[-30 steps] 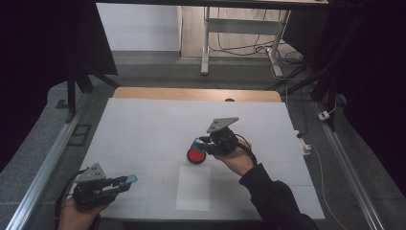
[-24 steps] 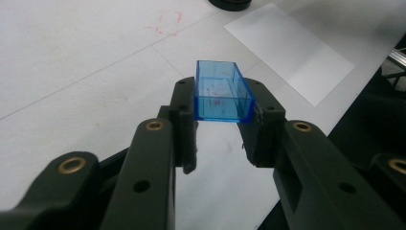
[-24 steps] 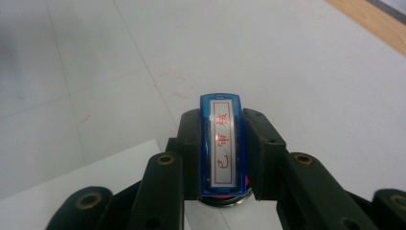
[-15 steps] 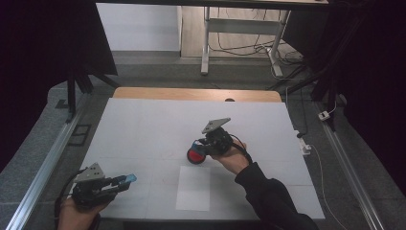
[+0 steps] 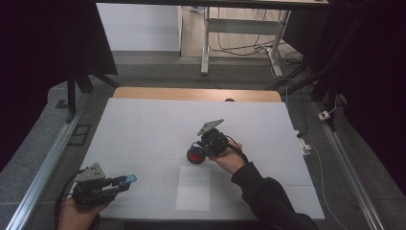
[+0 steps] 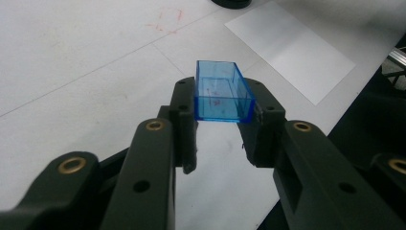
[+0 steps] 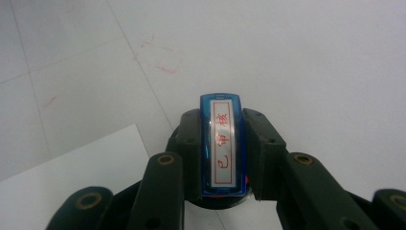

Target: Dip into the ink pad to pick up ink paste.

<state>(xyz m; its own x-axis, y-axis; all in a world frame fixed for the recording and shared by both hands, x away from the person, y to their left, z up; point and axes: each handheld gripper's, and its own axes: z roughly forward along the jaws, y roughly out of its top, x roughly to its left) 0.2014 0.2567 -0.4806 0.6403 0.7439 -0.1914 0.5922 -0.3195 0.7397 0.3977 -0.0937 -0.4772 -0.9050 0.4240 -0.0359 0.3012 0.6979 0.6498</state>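
Observation:
My left gripper [image 6: 221, 103] is shut on a clear blue open box [image 6: 221, 93] and hovers near the table's front left corner; the box [image 5: 128, 179] sticks out of the left gripper [image 5: 119, 182] there. My right gripper [image 7: 223, 125] is shut on a blue stamp [image 7: 223, 143] whose white label bears red characters. The stamp points down over a round black ink pad with a red centre [image 5: 195, 155], with the right gripper [image 5: 202, 149] right above it at mid-table. Whether the stamp touches the pad is hidden.
A white paper sheet [image 5: 194, 188] lies flat near the front edge, just in front of the ink pad, and appears again as the sheet [image 6: 292, 45]. Faint red marks [image 7: 160, 57] dot the white table [image 5: 143, 124]. A wooden strip [image 5: 191, 94] runs along the far edge.
My right gripper has shifted a little left and down with the stamp, closer over the ink pad. The left gripper and its blue box have stayed still.

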